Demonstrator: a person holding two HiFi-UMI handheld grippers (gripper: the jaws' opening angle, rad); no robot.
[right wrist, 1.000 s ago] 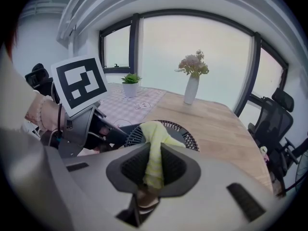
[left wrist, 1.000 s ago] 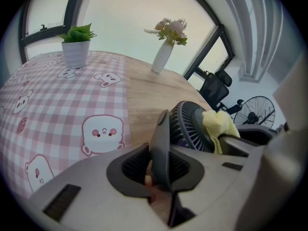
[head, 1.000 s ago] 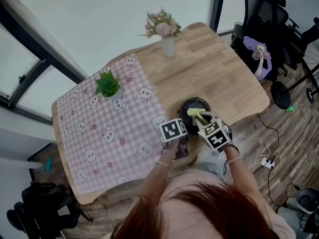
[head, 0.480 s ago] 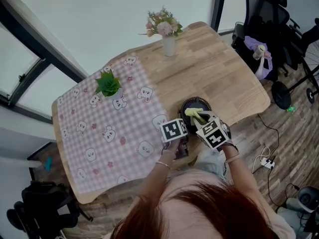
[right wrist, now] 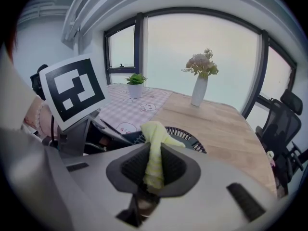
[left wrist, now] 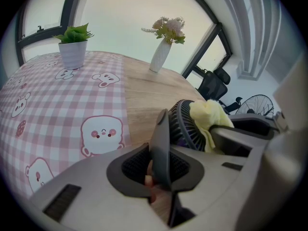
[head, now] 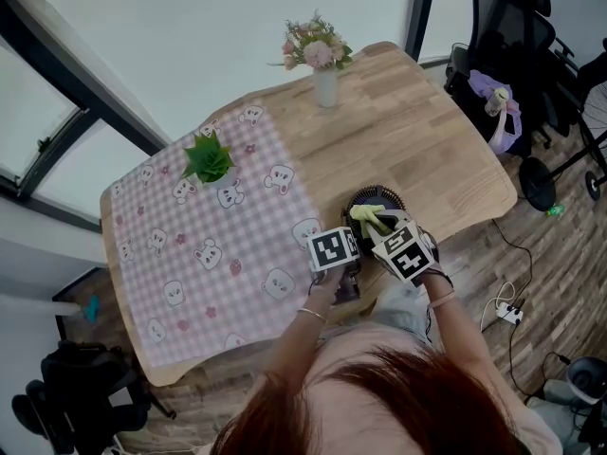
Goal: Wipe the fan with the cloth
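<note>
Currently the fan (head: 372, 200) is stood at the near edge of the wooden surface (head: 408, 131), just beside the right border of the checked bear-print tablecloth (head: 209, 254); its dark round grille is seen in both gripper views. The left gripper (head: 343, 240) is set at the fan's left side; its jaws are closed on a flat grey part of the fan, which stands upright between the pads. The right gripper (head: 381, 226) is brought in from the right; its jaws are clamped on the yellow cloth (head: 368, 218), a bunched strip pinched between the pads, and the cloth's free end is laid on the grille. The two grippers are positioned close together. A potted plant (head: 209, 161) is noted on the tablecloth; a vase of flowers (head: 325, 83) is noted at the far edge.
</note>
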